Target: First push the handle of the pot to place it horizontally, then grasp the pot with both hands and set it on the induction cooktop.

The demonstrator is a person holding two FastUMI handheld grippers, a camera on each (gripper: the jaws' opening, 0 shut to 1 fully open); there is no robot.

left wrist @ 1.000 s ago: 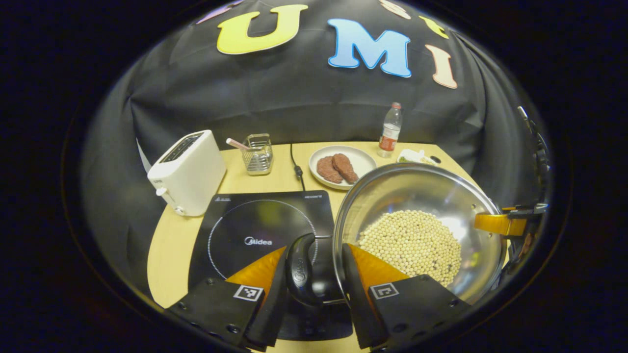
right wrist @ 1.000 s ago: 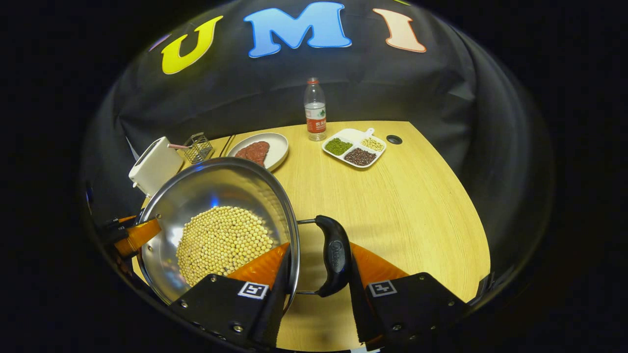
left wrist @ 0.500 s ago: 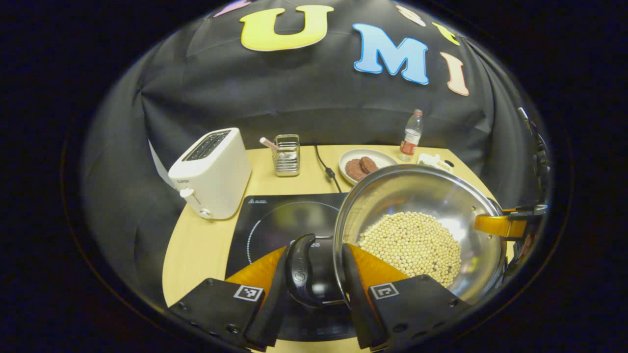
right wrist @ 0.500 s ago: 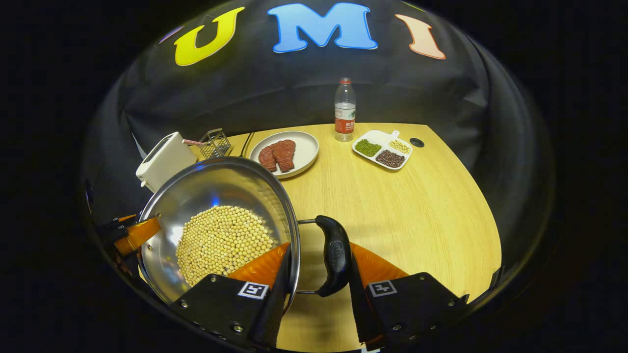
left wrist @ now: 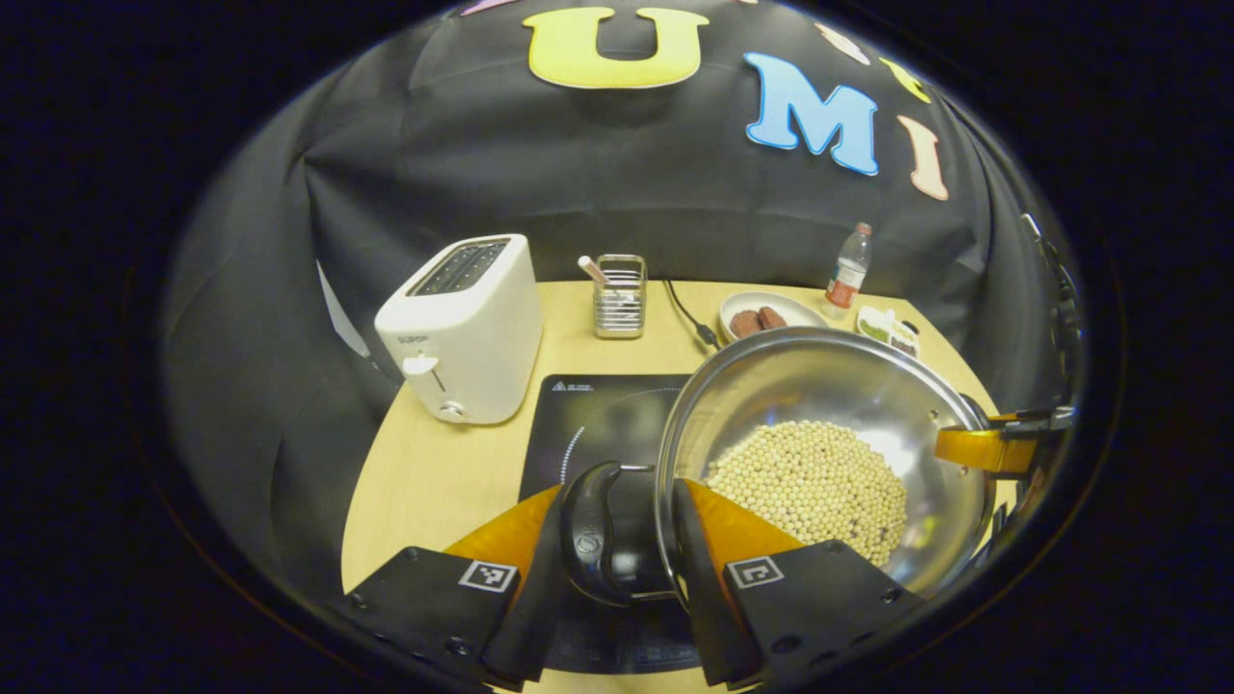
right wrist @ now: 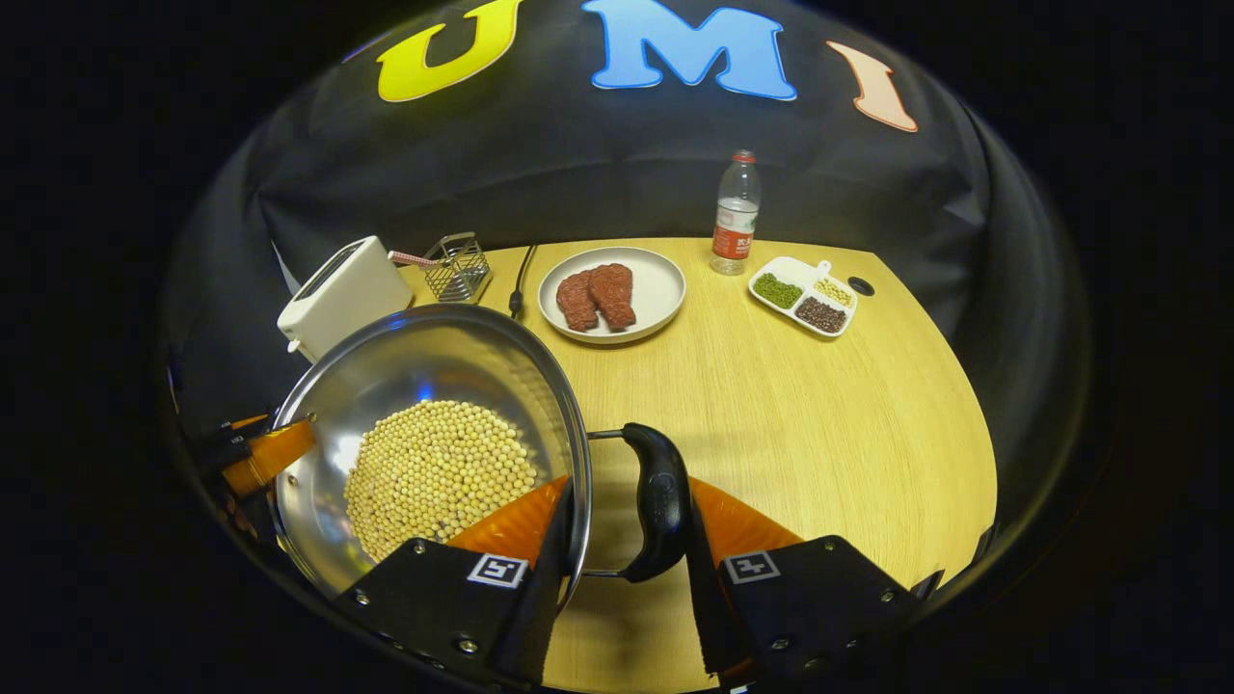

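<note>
A steel pot (left wrist: 829,386) holding pale soybeans (left wrist: 810,477) hangs between both grippers. My left gripper (left wrist: 617,545) is shut on the pot's black side handle (left wrist: 590,525), one finger outside the handle and the other inside the rim. My right gripper (right wrist: 627,525) is shut the same way on the opposite black handle (right wrist: 661,501). The black induction cooktop (left wrist: 603,410) lies under and left of the pot in the left gripper view, partly hidden by it. Each view shows the other gripper at the pot's far rim: the right gripper (left wrist: 993,448), the left gripper (right wrist: 260,458).
A white toaster (left wrist: 463,328) stands left of the cooktop, a wire basket (left wrist: 620,294) and a black cable (left wrist: 689,313) behind it. A plate with meat (right wrist: 627,289), a water bottle (right wrist: 735,212) and a divided bean tray (right wrist: 805,299) sit at the back of the wooden table (right wrist: 819,434).
Both grippers have carried the pot leftward: toaster, cooktop, plate and bottle have slid to the right in both views. The grips on both handles are unchanged.
</note>
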